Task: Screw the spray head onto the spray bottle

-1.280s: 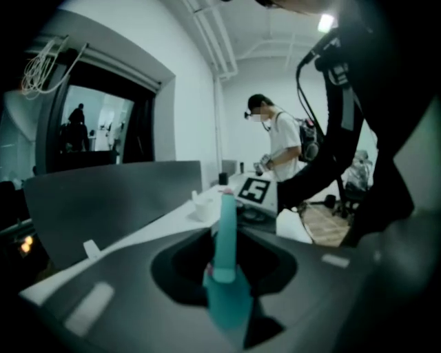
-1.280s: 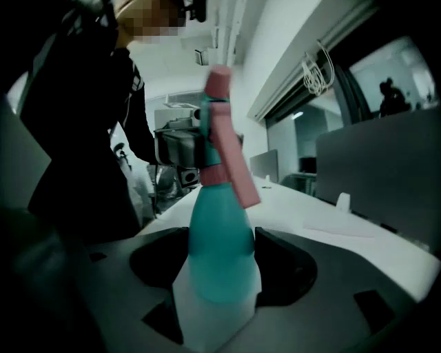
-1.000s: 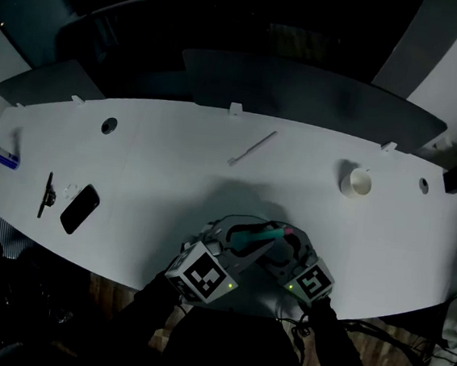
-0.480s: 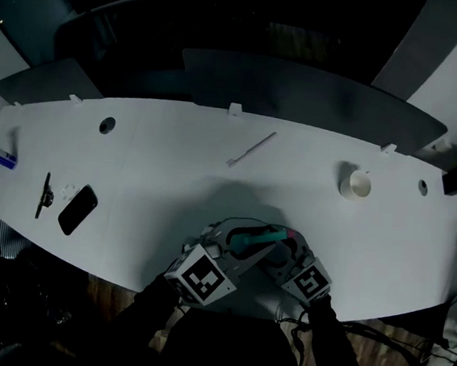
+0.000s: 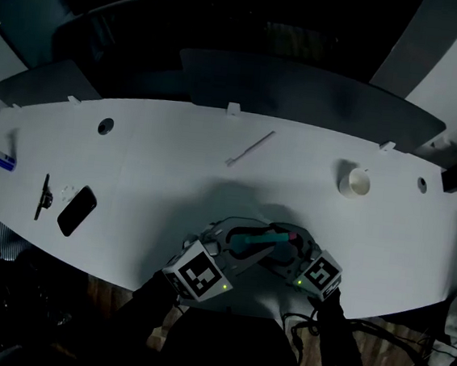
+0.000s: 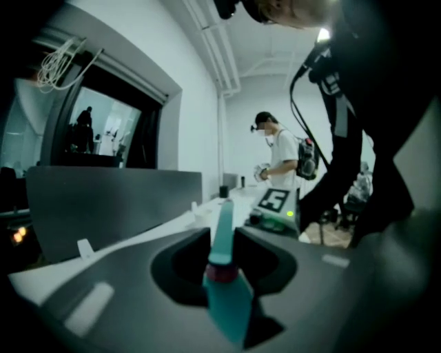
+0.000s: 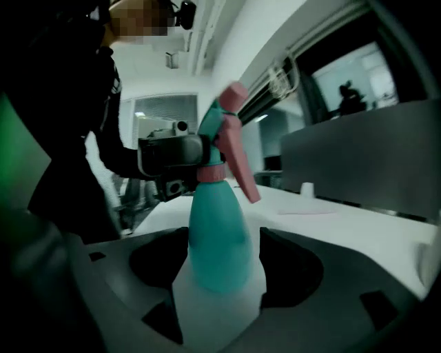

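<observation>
A teal spray bottle (image 5: 248, 239) with a pink-and-teal spray head (image 7: 225, 127) is held over the white table (image 5: 173, 172), close to its front edge. My left gripper (image 5: 239, 241) is shut on the spray head; its teal top (image 6: 222, 234) and pink collar (image 6: 219, 271) sit between the jaws. My right gripper (image 5: 284, 252) is shut on the bottle's teal body (image 7: 219, 234), which fills the gap between its jaws. In the right gripper view the left gripper's fingers (image 7: 172, 156) clamp the head just above the neck.
On the table's left lie a black phone (image 5: 77, 210), a black clip (image 5: 44, 196) and a small blue item (image 5: 3, 163). A white stick (image 5: 250, 149) lies mid-table and a white cup (image 5: 357, 183) stands to the right. A dark partition (image 5: 303, 92) runs behind.
The right gripper's marker cube has shifted slightly to the right and turned a little. The left gripper and the bottle have stayed in place.
</observation>
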{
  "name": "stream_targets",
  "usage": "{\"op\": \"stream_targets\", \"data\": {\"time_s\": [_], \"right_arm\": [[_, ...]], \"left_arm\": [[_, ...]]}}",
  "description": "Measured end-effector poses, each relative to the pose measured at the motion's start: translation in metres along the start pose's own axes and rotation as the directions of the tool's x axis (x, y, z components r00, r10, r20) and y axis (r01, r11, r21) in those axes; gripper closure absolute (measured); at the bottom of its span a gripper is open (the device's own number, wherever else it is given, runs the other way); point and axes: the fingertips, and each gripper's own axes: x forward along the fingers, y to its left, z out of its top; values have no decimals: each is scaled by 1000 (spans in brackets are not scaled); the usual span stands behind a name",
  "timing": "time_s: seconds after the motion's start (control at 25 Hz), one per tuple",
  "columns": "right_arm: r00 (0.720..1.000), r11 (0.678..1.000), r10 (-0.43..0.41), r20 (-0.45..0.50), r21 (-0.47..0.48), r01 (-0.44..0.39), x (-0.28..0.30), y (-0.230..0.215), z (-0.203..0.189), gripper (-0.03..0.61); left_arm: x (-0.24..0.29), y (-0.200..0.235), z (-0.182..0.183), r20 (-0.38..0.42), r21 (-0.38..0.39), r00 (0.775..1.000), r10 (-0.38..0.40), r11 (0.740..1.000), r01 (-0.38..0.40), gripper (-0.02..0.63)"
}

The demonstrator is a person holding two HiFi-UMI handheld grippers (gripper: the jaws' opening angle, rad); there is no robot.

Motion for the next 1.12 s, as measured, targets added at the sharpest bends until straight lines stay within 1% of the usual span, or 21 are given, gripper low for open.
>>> {"op": "stream_targets", "data": {"time_s": [0.04, 0.08, 0.16, 0.24, 0.28, 0.32, 0.36, 0.4, 0.44, 0.48, 0.52, 0.56, 0.64, 0.68, 0.72, 0.76, 0.8, 0.88, 0.96, 1.04, 1.12], "right_arm": [[993, 993, -113, 24, 19, 113, -3, 1, 1, 272], [977, 977, -212, 35, 40, 211, -3, 3, 3, 272], [932, 930, -361, 37, 79, 358, 1, 6, 4, 272], [893, 891, -447, 50, 109, 440, 6, 6, 6, 272], [887, 887, -457, 63, 114, 448, 8, 4, 7, 272], [897, 898, -435, 73, 109, 426, 9, 4, 8, 272], [920, 922, -383, 79, 96, 376, 10, 4, 8, 272], [948, 950, -308, 83, 75, 302, 10, 5, 9, 273], [973, 976, -214, 82, 45, 211, 11, 6, 9, 273], [991, 994, -109, 77, 9, 108, 12, 8, 9, 273], [998, 999, 2, 63, -32, 0, 12, 10, 9, 273], [993, 992, 110, 40, -68, -108, 13, 12, 6, 272], [957, 951, 289, -26, -103, -291, 13, 14, -1, 272], [936, 931, 347, -53, -100, -351, 14, 14, -3, 272], [922, 917, 381, -72, -93, -387, 14, 14, -3, 271], [915, 912, 394, -83, -91, -400, 15, 13, -3, 270], [918, 914, 388, -86, -92, -395, 15, 13, -2, 270], [938, 935, 339, -69, -88, -344, 15, 13, -2, 272], [959, 955, 278, -56, -86, -282, 17, 14, -5, 272], [971, 968, 233, -48, -85, -236, 17, 16, -7, 272], [978, 976, 207, -16, -64, -207, 17, 17, -7, 270]], "left_arm": [[0, 1, 1, 10, -1, 1000, 25, 1000, -25, 506], [1, 2, 1, 18, -4, 998, 52, 999, -52, 506], [2, 4, 2, 36, -13, 993, 115, 993, -115, 505], [1, 6, 3, 51, -25, 983, 176, 984, -175, 506], [0, 7, 3, 57, -36, 979, 193, 981, -192, 506], [0, 8, 2, 63, -48, 979, 193, 981, -190, 506], [0, 8, 2, 67, -60, 983, 174, 984, -170, 506], [-1, 7, 2, 68, -73, 988, 137, 989, -132, 506], [-1, 6, 2, 65, -81, 994, 87, 993, -82, 506], [-2, 3, 1, 60, -82, 998, 30, 996, -25, 506], [-3, 1, -1, 52, -73, 998, -28, 997, 31, 506], [-5, -2, -3, 38, -59, 996, -83, 995, 85, 505], [-8, -7, -7, 9, -35, 986, -166, 985, 166, 505], [-8, -8, -8, 3, -31, 982, -187, 982, 187, 505], [-7, -8, -7, 6, -31, 981, -193, 981, 193, 505], [-7, -7, -5, 20, -34, 983, -185, 982, 186, 504], [-7, -6, -3, 43, -41, 985, -165, 985, 167, 503], [-10, -2, 1, 105, -55, 990, -98, 993, 104, 502], [-14, 3, 3, 159, -59, 987, -16, 998, 26, 490], [-17, 7, 5, 191, -53, 981, 39, 998, -30, 428], [-18, 7, 6, 203, -48, 978, 45, 998, -37, 390]]}}
